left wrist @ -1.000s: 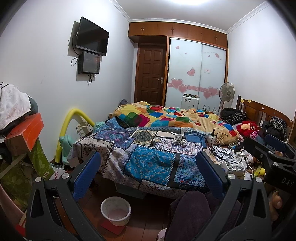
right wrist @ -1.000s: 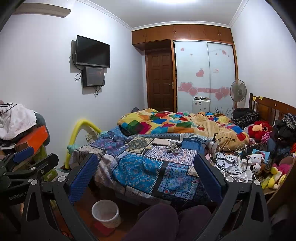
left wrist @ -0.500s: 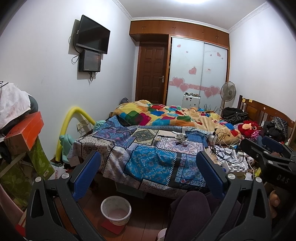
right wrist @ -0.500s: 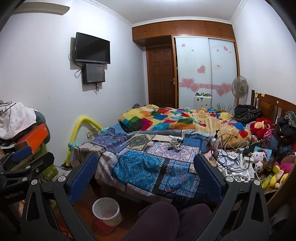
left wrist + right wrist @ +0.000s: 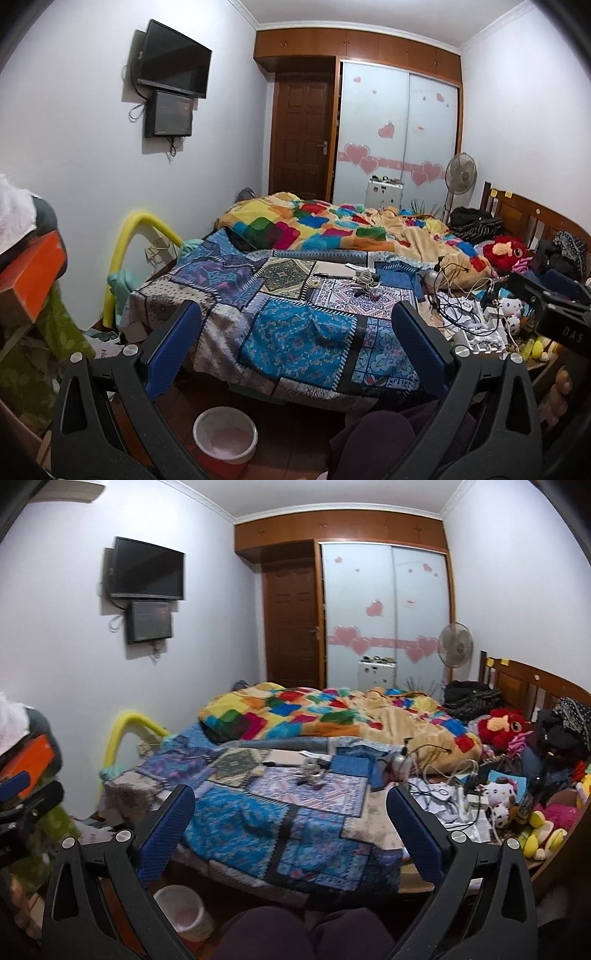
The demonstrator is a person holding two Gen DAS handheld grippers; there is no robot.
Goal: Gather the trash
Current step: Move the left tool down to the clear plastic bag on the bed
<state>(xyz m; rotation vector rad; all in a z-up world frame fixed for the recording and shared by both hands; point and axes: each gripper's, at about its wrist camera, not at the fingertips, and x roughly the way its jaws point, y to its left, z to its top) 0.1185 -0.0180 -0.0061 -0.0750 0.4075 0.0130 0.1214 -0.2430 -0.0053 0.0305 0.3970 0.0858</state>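
A white waste bin [image 5: 225,438] stands on the floor at the foot of the bed; it also shows in the right wrist view [image 5: 183,912]. Small bits of clutter [image 5: 364,283] lie on the patchwork bedspread [image 5: 295,332], also seen from the right wrist [image 5: 314,773]. My left gripper [image 5: 295,343] is open and empty, held above the bin, facing the bed. My right gripper [image 5: 291,823] is open and empty, beside it. Each gripper's side shows in the other's view, the right one [image 5: 546,306] and the left one [image 5: 22,805].
A tangle of cables and chargers [image 5: 465,314] and plush toys [image 5: 502,801] crowd the bed's right side. A colourful duvet [image 5: 332,229] lies further back. Boxes and clothes [image 5: 29,266] pile up at the left. A fan [image 5: 460,173] stands by the wardrobe.
Both grippers have moved slightly forward toward the bed and tilted up a little. Both stay open and empty.
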